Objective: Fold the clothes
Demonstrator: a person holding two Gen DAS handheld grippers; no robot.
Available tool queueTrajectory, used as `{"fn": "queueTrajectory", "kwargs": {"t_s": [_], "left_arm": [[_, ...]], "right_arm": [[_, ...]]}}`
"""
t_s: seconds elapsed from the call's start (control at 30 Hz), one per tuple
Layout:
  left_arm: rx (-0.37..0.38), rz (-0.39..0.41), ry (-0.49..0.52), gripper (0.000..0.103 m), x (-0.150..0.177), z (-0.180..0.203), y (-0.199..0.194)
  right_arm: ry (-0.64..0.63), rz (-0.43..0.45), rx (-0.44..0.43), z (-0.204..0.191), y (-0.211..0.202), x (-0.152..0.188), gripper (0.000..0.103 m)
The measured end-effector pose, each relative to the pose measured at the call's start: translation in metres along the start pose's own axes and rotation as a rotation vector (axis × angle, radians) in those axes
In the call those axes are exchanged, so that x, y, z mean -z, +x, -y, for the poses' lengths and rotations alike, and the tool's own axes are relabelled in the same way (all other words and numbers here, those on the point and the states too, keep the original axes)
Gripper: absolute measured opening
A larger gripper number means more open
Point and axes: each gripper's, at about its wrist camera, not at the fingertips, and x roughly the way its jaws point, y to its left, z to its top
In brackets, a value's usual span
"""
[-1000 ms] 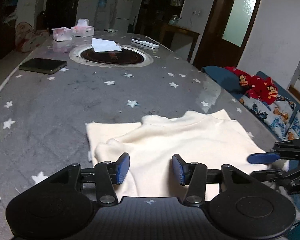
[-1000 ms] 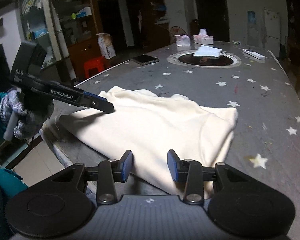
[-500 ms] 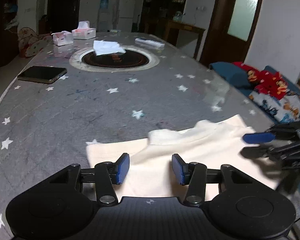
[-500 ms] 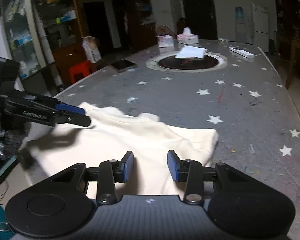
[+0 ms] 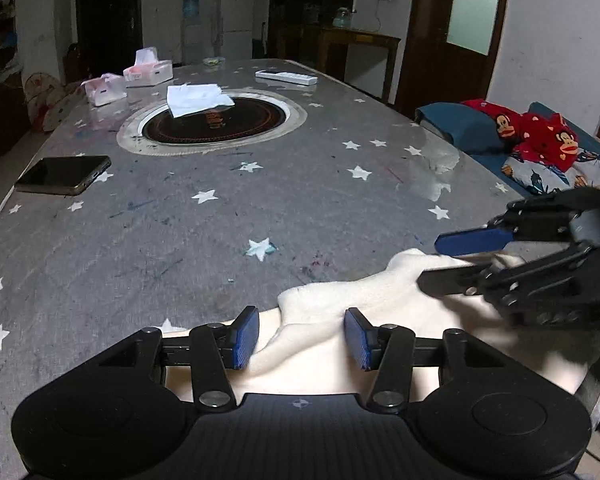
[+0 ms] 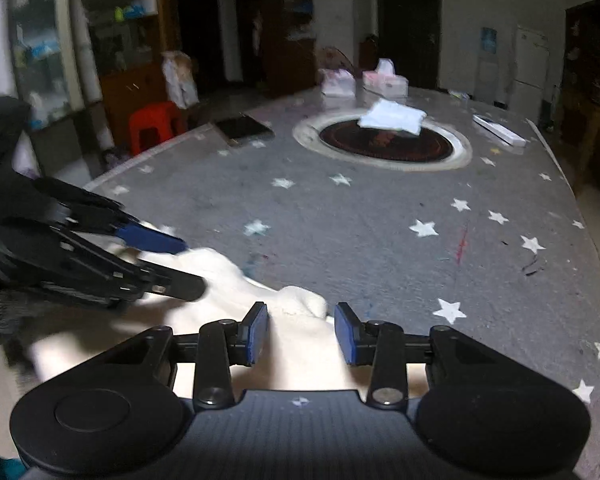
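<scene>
A cream garment [image 5: 340, 320] lies at the near edge of the grey star-patterned table [image 5: 220, 220]; it also shows in the right wrist view [image 6: 260, 300]. My left gripper [image 5: 302, 338] is open, its jaws over the garment's near part. My right gripper [image 6: 301, 334] is open over the garment too. The right gripper shows in the left wrist view [image 5: 456, 258] at the right, open, just above the cloth's raised fold. The left gripper shows in the right wrist view [image 6: 176, 266] at the left, open, over the cloth.
On the table: a black phone [image 5: 64, 174], a round inset burner [image 5: 212, 122] with a white cloth [image 5: 196, 98] on it, tissue boxes [image 5: 148, 72], a remote [image 5: 286, 77]. A red stool [image 6: 156, 124] stands left; bedding [image 5: 540, 140] lies right.
Both grippers have pulled back toward the table's near edge. Less of the garment shows, and it has bunched up at the near edge. Both grippers stay open.
</scene>
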Motion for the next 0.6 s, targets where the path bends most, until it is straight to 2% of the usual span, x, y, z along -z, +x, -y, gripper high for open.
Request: {"fn": "queueTrajectory", "kwargs": {"t_s": [0.1,0.23,0.37,0.6], "left_arm": [[-0.002,0.0,-0.015,0.052,-0.004,-0.003,-0.001],[-0.003,0.003,-0.009,0.057,-0.008,-0.002,0.001],[-0.005,-0.013,-0.021,0.058,-0.01,-0.005,0.011],[-0.02,0.014,-0.022,0.06,-0.01,-0.011,0.0]], "right_arm": [[0.0,-0.015,0.011,0.001,0.005,-0.002,0.039],[-0.004,0.006,0.014,-0.003,-0.001,-0.009,0.042],[-0.009,-0.022,0.037,-0.003,0.011,-0.011,0.051],[0.012,0.007,0.068,0.007,0.003,-0.014,0.053]]}}
